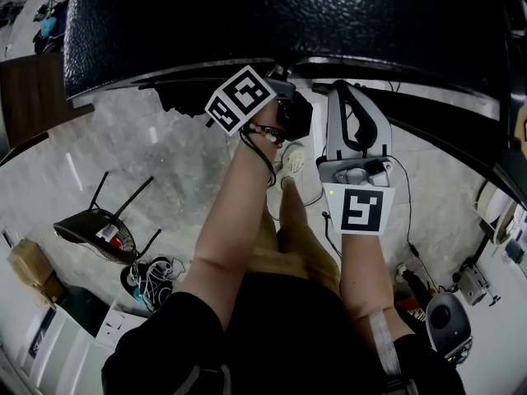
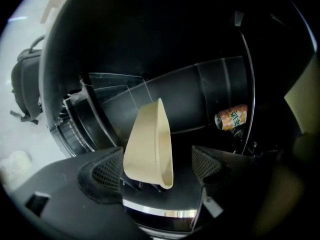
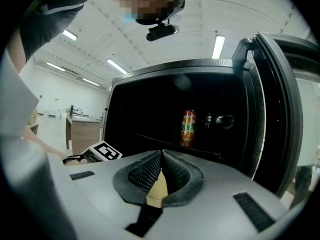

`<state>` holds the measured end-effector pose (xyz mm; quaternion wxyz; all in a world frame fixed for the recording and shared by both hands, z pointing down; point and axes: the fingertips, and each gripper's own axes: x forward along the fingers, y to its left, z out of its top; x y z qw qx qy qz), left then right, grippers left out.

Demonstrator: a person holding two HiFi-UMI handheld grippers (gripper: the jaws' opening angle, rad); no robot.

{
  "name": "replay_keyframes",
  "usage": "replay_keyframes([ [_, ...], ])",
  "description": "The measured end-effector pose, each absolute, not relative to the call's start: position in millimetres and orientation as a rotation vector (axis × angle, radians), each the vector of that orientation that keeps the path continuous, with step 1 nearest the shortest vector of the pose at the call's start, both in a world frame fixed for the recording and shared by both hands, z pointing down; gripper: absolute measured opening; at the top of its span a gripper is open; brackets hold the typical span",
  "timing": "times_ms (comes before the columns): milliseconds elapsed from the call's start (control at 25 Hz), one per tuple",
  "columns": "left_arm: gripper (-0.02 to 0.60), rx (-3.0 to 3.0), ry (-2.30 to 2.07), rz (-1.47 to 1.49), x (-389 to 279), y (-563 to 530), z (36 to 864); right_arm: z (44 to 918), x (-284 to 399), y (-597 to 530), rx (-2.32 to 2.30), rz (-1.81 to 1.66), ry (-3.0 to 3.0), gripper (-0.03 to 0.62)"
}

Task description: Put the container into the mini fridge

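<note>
- Container (image 2: 149, 146), beige, stands on edge at lower centre of the left gripper view, inside the mini fridge (image 2: 200, 91), with the left gripper's (image 2: 157, 165) jaws spread wide either side.
- Orange can (image 2: 231, 117) lies at right.
- Right gripper's (image 3: 161, 171) jaws are pinched together.

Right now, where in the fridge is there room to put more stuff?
The shelf looks bare from the can to the left wall, though it is dark. It is tight right of the can, by the door, and where the container stands in the open left gripper.
</note>
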<state>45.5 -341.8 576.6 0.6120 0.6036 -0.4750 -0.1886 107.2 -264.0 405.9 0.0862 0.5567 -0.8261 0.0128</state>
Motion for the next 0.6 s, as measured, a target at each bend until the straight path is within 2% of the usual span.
replay_keyframes([
  [600,0.396,1.487,-1.097,-0.362,46.0,-309.8,580.4,404.9,108.8,-257.1,1.666,0.035,-2.468,0.035],
])
